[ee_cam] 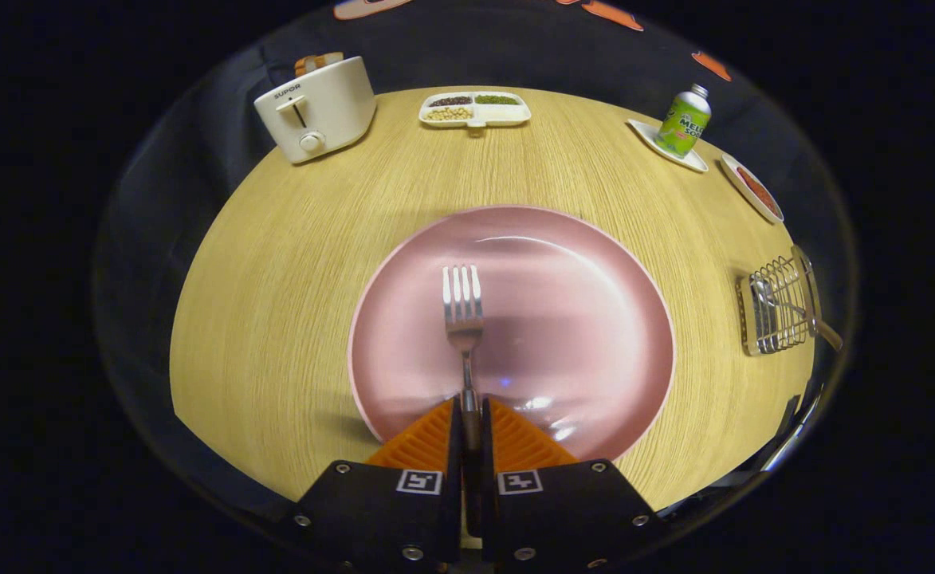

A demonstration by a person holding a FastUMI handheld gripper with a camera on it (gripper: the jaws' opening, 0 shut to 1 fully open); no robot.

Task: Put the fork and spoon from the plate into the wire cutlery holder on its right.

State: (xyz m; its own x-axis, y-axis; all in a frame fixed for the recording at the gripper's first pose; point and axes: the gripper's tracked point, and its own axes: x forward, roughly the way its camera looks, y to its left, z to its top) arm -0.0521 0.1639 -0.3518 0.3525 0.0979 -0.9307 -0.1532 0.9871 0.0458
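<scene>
A steel fork (pixel 463 307) lies over the pink plate (pixel 595 319), tines pointing away from me. Its handle runs back between my two fingers, and my gripper (pixel 469 402) is shut on that handle at the plate's near rim. Whether the fork rests on the plate or is lifted off it, I cannot tell. The wire cutlery holder (pixel 778 307) stands to the right of the plate near the table's edge, and a spoon (pixel 770 299) sits inside it.
On the round wooden table (pixel 276 303), a white toaster (pixel 317 108) stands at the far left and a divided snack tray (pixel 475 109) at the far middle. A green can (pixel 684 121) on a white dish and a small dish with red filling (pixel 754 190) stand at the far right.
</scene>
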